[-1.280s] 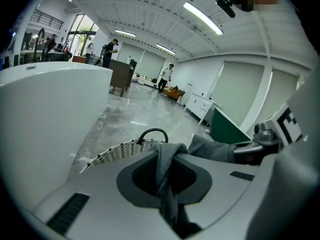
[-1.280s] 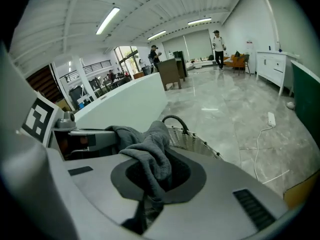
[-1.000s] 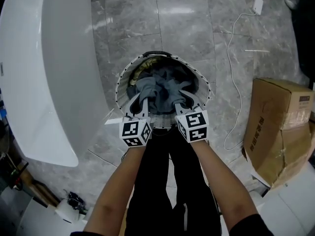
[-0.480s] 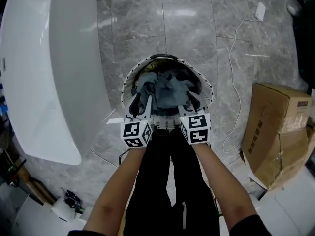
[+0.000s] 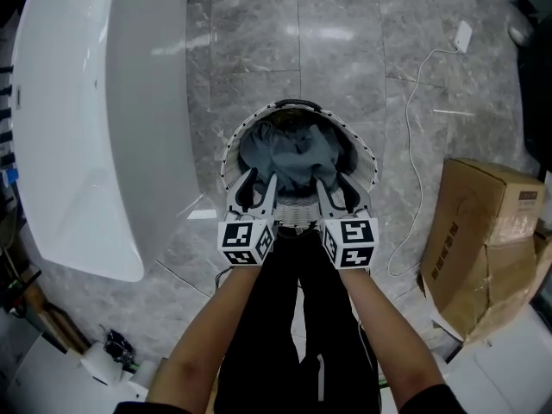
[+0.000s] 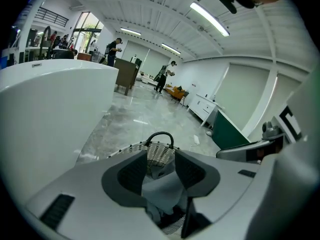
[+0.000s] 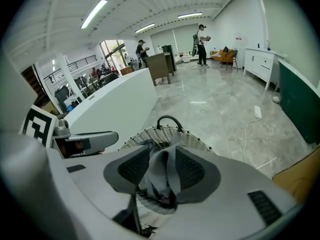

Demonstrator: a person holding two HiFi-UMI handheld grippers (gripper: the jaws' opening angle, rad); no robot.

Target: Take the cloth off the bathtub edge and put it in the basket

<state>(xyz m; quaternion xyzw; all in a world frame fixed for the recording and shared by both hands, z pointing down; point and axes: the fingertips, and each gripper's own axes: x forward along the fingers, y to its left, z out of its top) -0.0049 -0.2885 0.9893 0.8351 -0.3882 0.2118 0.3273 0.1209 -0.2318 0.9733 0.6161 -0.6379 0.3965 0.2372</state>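
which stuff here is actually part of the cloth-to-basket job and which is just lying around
Job: cloth, lying in the basket; bathtub; left gripper, open; right gripper, jaws opening with cloth between them.
Lying about: cardboard box; white charger.

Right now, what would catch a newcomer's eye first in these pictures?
The white woven basket at centre on the grey floor, with the grey cloth bunched inside it. Just above its near rim hang the left gripper, jaws apart, and the right gripper, jaws opening with a cloth fold showing loosely between them. A big white bathtub fills the left side; a cardboard box sits at right.
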